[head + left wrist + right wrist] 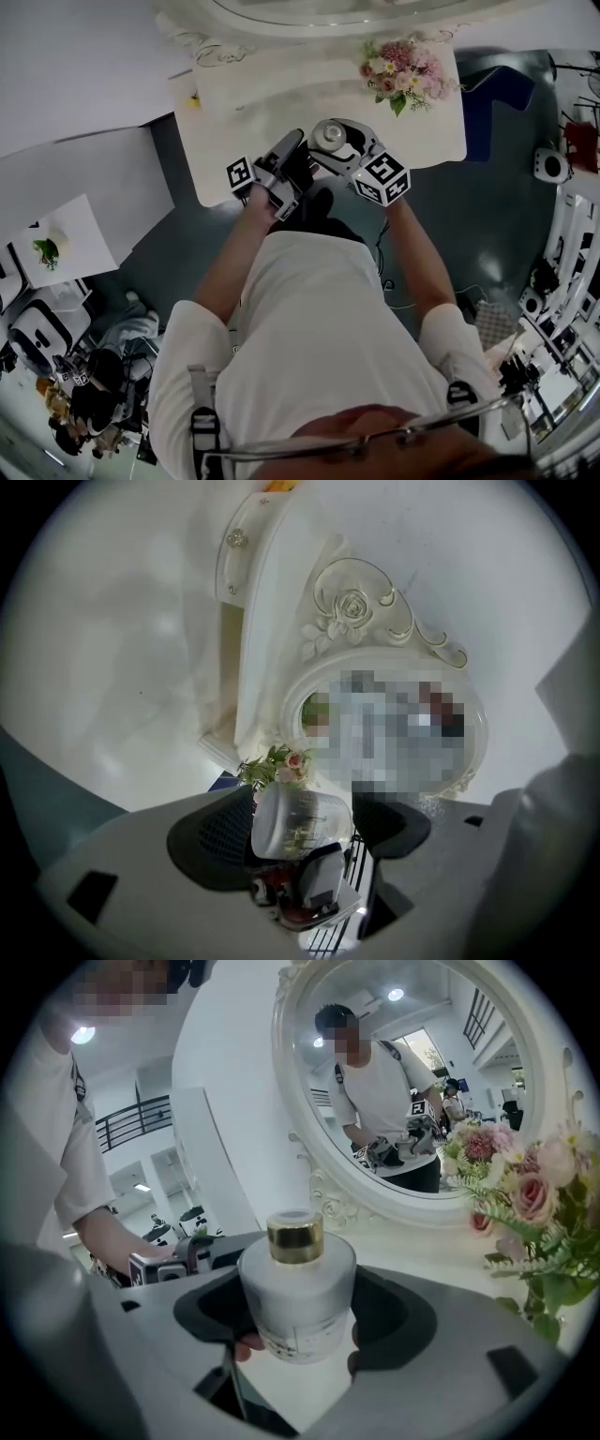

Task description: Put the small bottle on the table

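Note:
The small bottle [330,136] is frosted white with a gold cap [295,1236]. It hangs upright over the front edge of the white dressing table [272,89]. My right gripper [298,1321] is shut on its body [298,1302], one dark pad on each side. My left gripper [305,832] reaches in from the left. Its pads sit against both sides of the same bottle [300,822], whose base shows between them. In the head view the left gripper [302,142] and right gripper [345,148] meet at the bottle.
A bunch of pink flowers [403,70] stands at the table's right end, close to the right gripper [534,1204]. An ornate oval mirror [412,1082] rises at the back of the table. Dark floor [487,216] surrounds the table.

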`<control>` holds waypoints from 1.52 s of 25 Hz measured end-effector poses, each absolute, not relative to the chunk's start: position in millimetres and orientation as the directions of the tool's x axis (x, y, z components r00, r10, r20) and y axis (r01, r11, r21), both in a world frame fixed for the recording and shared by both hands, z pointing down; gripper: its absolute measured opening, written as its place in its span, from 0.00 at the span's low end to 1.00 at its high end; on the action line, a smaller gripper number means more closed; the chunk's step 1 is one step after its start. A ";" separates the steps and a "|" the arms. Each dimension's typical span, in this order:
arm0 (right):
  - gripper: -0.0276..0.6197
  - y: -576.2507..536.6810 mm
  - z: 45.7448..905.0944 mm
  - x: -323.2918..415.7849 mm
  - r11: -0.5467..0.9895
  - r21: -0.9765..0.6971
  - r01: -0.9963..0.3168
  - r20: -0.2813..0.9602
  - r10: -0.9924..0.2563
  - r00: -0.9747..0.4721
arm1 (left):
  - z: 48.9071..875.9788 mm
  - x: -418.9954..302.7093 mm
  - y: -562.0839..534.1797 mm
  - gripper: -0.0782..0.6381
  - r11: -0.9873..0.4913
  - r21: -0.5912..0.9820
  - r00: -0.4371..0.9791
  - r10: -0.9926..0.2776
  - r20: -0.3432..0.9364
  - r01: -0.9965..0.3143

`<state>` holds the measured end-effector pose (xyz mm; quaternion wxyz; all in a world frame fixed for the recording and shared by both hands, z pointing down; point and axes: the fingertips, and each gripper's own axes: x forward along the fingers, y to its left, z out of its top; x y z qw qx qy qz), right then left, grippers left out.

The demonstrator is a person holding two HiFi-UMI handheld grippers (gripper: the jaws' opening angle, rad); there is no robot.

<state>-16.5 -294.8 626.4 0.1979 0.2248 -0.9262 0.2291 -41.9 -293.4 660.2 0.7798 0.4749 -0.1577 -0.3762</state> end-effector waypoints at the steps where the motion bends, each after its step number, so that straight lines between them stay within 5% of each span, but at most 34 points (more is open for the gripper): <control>1: 0.57 -300.3 631.0 -17.4 0.794 -0.330 -0.511 0.475 -0.328 -0.817 | 662.9 -43.8 -296.5 0.56 0.265 0.866 0.674 -0.731 -0.106 0.424; 38: 0.57 -373.1 824.0 -39.6 0.674 -0.193 -0.713 0.657 -0.451 -0.604 | 736.7 -75.7 -309.9 0.56 0.355 0.884 0.745 -0.667 0.012 0.304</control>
